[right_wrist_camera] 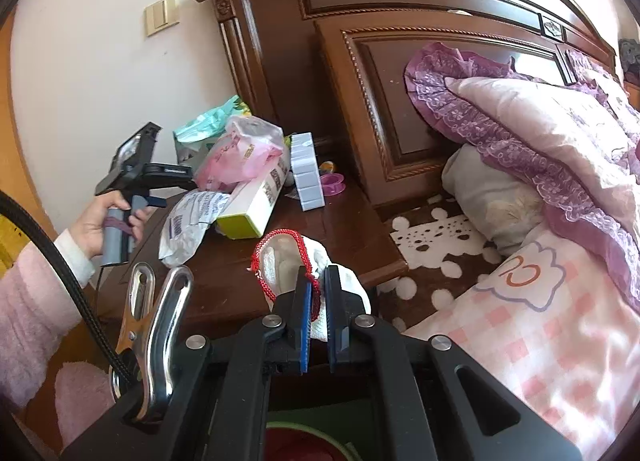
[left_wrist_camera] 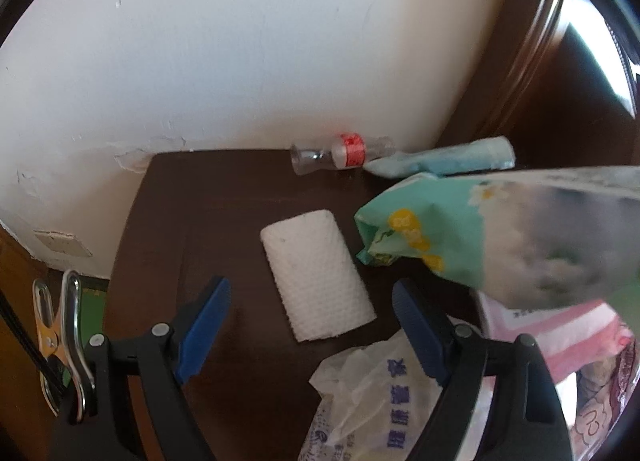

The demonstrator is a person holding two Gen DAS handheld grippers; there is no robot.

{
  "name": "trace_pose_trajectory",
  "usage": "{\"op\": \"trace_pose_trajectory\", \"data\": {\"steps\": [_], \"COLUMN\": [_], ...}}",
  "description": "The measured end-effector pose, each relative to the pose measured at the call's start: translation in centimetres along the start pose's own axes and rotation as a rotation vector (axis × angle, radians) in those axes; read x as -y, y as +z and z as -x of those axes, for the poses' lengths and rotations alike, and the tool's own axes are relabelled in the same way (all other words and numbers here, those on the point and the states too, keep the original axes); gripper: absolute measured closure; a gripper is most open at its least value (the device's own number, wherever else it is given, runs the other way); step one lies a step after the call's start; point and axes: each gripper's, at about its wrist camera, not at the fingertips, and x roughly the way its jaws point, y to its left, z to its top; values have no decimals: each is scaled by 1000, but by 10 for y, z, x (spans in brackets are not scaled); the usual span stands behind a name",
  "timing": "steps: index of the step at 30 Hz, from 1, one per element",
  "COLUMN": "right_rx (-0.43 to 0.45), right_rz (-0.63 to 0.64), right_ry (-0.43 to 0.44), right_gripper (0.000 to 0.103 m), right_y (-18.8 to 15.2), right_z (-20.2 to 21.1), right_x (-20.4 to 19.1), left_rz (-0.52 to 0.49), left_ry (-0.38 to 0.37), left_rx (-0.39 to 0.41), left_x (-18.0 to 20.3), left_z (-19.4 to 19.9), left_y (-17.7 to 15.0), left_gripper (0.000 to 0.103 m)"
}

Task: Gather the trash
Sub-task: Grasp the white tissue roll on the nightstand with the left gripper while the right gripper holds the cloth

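Observation:
In the left wrist view my left gripper is open just above the dark nightstand. A folded white paper towel lies flat ahead of its blue pads, and a crumpled plastic wrapper with blue print sits between them, untouched. An empty bottle with a red label lies by the wall, and a green packet sits to the right. In the right wrist view my right gripper is shut on a white paper wad with a red beaded cord, held over the nightstand's front.
A pink bag, a white and green box, a grey box and a purple roll crowd the nightstand's back. The wooden headboard and the bed with pillows are to the right. A person's hand holds the left gripper's handle.

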Motion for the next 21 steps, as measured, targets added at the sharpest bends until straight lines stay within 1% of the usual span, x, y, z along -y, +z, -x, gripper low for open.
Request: {"op": "trace_pose_trajectory", "data": {"steps": [4, 8, 11, 12, 13, 14, 15, 16, 17, 19, 20, 21], "right_rx": [4, -5, -11, -13, -15, -17, -18, -20, -22, -25, -26, -27], "right_rz": [14, 29, 27, 25, 24, 21, 19, 16, 12, 4, -1, -3], "right_ry": [11, 18, 23, 24, 25, 24, 24, 24, 25, 26, 26, 27], "right_gripper": [96, 96, 96, 96, 96, 96, 96, 96, 96, 96, 96, 96], "right_y": [-2, -3, -5, -5, -6, -7, -7, -8, -8, -9, -11, -11], "right_z": [2, -1, -4, -5, -5, -6, -6, -7, -8, -9, -10, -10], "right_x": [-6, -10, -11, -10, -10, -9, -8, -8, -7, -6, -5, -5], "left_rz": [2, 32, 29, 24, 19, 13, 9, 7, 6, 2, -2, -4], "left_ry": [21, 15, 42, 46, 47, 45, 39, 26, 20, 19, 14, 6], "left_rx": [-15, -31, -14, -10, -6, -2, 1, 2, 3, 13, 20, 25], "left_x": [-2, -6, -5, -5, -4, -4, -4, -5, -7, -9, -11, -12], "left_z": [-10, -19, -21, -21, -21, -20, -20, -19, -18, -14, -11, -8], "left_y": [-2, 0, 2, 2, 2, 2, 2, 1, 2, 1, 0, -1], "left_gripper": [20, 24, 28, 34, 41, 46, 55, 61, 62, 73, 76, 81]}}
